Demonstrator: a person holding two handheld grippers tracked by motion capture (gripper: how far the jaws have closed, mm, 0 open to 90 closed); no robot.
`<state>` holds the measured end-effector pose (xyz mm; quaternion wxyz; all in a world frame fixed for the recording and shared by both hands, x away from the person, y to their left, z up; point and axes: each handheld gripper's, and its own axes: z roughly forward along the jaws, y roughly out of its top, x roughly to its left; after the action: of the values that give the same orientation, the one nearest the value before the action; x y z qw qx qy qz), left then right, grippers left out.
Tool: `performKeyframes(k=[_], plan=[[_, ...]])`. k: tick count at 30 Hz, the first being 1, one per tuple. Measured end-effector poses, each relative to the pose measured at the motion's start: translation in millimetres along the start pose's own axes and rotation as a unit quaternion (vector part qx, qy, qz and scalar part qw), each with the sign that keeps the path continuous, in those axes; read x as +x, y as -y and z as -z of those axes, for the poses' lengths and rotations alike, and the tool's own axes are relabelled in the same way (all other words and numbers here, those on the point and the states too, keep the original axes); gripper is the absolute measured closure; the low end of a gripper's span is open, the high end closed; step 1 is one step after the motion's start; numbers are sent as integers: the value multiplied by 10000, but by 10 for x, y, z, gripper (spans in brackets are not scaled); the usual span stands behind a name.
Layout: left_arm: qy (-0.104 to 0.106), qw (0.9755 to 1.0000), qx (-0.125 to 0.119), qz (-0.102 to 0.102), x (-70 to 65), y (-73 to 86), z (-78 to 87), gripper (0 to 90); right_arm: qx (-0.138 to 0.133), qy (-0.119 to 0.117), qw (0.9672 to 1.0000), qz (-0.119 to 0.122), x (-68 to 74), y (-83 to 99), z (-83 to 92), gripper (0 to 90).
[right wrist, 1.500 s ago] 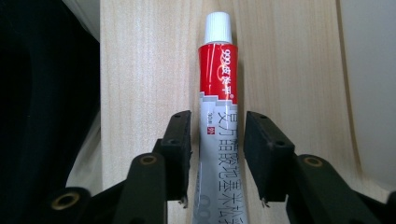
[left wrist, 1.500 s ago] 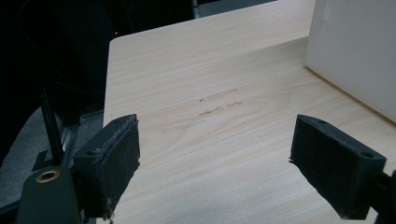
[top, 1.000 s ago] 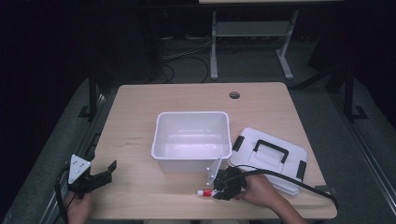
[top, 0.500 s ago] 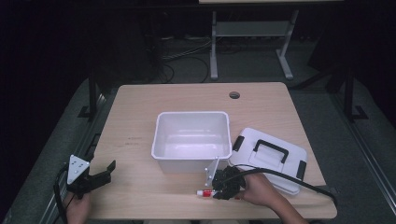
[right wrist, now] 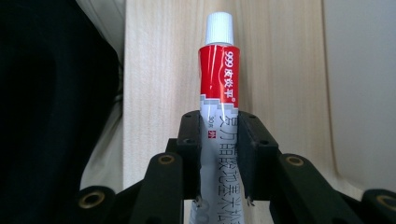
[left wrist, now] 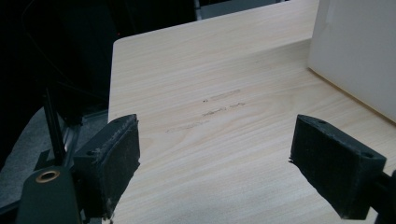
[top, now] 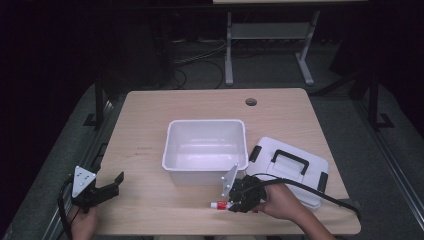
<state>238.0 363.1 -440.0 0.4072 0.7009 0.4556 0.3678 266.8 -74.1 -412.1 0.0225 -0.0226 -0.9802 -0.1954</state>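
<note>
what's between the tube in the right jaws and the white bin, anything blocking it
Nothing visible. The right gripper is already shut on the tube, near the table's front edge. The open white bin sits just beyond it, with bare tabletop between. Its lid lies off to the right, the left gripper far left.

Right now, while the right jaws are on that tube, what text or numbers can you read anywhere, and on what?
"999皮炎平": white print on the red band of the tube, just below its white cap.
"30克": small print on the tube's silver part, at the jaw tips; only roughly legible.
Large grey Chinese characters lower on the tube: partly hidden by the jaws, not readable in full.
Faint dark marks on the table: too blurred to read.
Bin and lid: no text visible.
</note>
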Motion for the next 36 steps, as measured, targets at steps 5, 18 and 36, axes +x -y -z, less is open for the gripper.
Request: performKeyframes(k=[5,18,36], plan=[[-3,10000,1,-6,-2,-2,-2,149,29,1,10000,36,19,-24,121,720],[3,10000,7,1,-1,-1,-5,149,-145,148,9997,155,76,-198,583,720],[7,10000,22,11,-6,4,-14,149,-269,273,9989,266,25,-415,1040,720]])
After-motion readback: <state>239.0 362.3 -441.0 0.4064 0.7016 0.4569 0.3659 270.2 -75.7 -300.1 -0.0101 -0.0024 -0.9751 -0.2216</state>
